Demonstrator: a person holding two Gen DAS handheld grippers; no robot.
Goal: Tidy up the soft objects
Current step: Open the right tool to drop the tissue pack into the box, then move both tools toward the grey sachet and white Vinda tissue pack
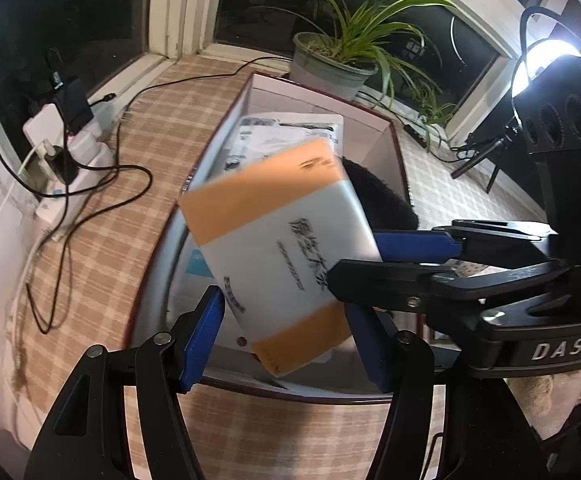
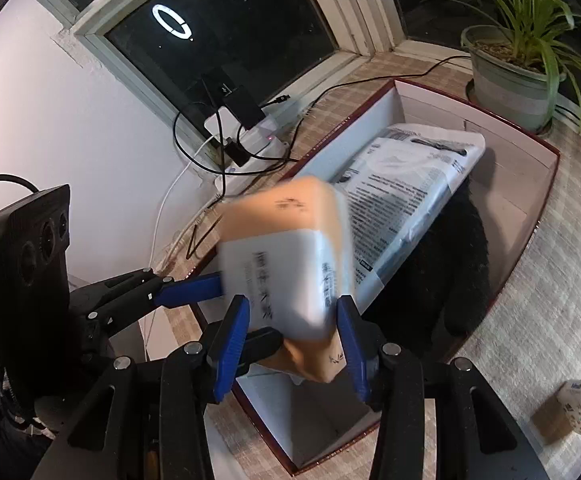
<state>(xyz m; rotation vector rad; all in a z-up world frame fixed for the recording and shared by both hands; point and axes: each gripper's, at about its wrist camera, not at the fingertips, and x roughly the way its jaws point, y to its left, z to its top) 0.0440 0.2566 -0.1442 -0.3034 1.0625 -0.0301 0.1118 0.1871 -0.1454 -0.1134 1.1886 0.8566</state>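
Two grippers bracket one tissue pack (image 2: 290,276). The right gripper (image 2: 292,344) clamps its orange lower end between the blue pads. The left gripper (image 1: 286,338) stands wider; its pads flank the pack, contact uncertain. Beyond the jaws lies the open box (image 2: 530,208), containing a printed white package (image 2: 410,184) and a black fuzzy item (image 2: 462,272). Farther out stands a potted plant (image 2: 510,76).
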